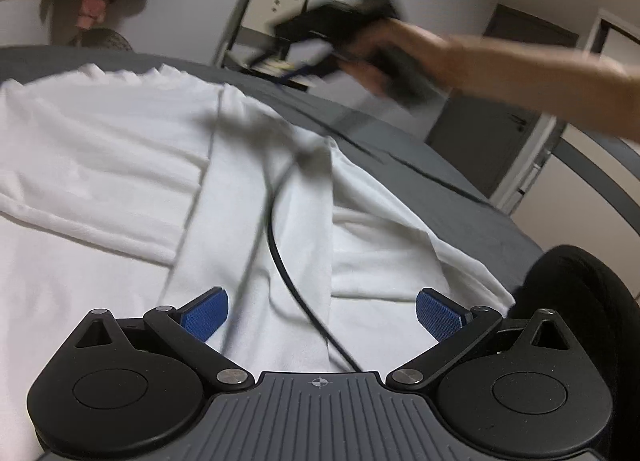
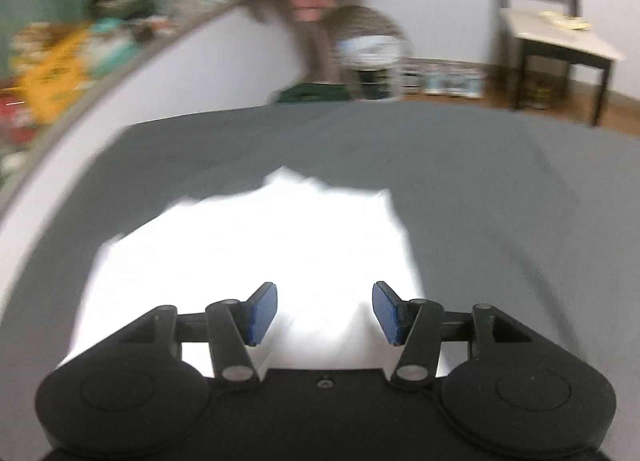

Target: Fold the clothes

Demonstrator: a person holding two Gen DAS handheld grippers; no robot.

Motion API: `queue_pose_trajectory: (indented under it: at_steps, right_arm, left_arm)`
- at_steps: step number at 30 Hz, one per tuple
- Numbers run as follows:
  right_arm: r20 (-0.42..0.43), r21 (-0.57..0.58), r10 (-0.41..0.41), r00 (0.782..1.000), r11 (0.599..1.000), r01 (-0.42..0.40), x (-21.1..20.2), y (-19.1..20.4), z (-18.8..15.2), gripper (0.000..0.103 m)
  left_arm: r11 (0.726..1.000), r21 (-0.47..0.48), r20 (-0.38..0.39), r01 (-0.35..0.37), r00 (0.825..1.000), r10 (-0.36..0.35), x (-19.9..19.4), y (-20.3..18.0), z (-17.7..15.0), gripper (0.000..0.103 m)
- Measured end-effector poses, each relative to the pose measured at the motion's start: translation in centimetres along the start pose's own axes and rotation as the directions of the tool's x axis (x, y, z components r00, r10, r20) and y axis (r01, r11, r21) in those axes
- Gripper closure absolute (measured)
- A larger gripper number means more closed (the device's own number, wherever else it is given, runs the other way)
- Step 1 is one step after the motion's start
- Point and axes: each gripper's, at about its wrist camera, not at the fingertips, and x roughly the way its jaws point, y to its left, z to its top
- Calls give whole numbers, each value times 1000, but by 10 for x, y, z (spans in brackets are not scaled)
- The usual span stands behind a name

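Observation:
A white garment (image 1: 120, 165) lies spread on a grey bed (image 1: 400, 141), with one strip folded over its middle. My left gripper (image 1: 322, 315) hovers low over it, open, nothing between its blue pads (image 1: 206, 315). In the left wrist view the right gripper (image 1: 320, 27) is a blurred black shape held by a bare hand and arm, up in the air above the bed's far side. In the right wrist view my right gripper (image 2: 324, 313) stands open above the garment (image 2: 260, 253), its pads (image 2: 262, 313) apart and clear of the cloth.
A black cable (image 1: 288, 245) trails across the garment toward the left gripper. A dark rounded thing (image 1: 580, 301) sits at the bed's right edge. Beyond the bed are a wall, a small table (image 2: 560, 37), a laundry basket (image 2: 368, 49) and a standing person's legs (image 2: 312, 21).

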Motion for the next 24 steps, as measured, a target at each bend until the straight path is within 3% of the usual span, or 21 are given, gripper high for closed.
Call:
queue_pose_trajectory:
  at_steps: [5, 10, 15, 20, 22, 24]
  right_arm:
    - [67, -66, 105, 992, 993, -101, -60, 37, -99, 49]
    - [63, -58, 224, 973, 974, -220, -69, 82, -161, 49]
    - [78, -184, 388, 918, 911, -369, -69, 117, -197, 49]
    - [-27, -353, 391, 920, 858, -375, -71, 127, -208, 49]
    - [-60, -428, 396, 916, 819, -382, -83, 129, -215, 49]
    - [-68, -539, 369, 927, 768, -346, -90, 136, -225, 49]
  left_arm:
    - [995, -60, 89, -74, 993, 79, -37, 6, 2, 0]
    - [964, -125, 106, -236, 963, 249, -76, 9, -2, 0]
    - [932, -125, 95, -339, 931, 351, -104, 1, -4, 0]
    - [903, -116, 43, -413, 906, 420, -132, -11, -10, 0]
    - [892, -148, 43, -428, 898, 438, -141, -15, -15, 0]
    - [887, -176, 45, -426, 897, 440, -146, -17, -17, 0]
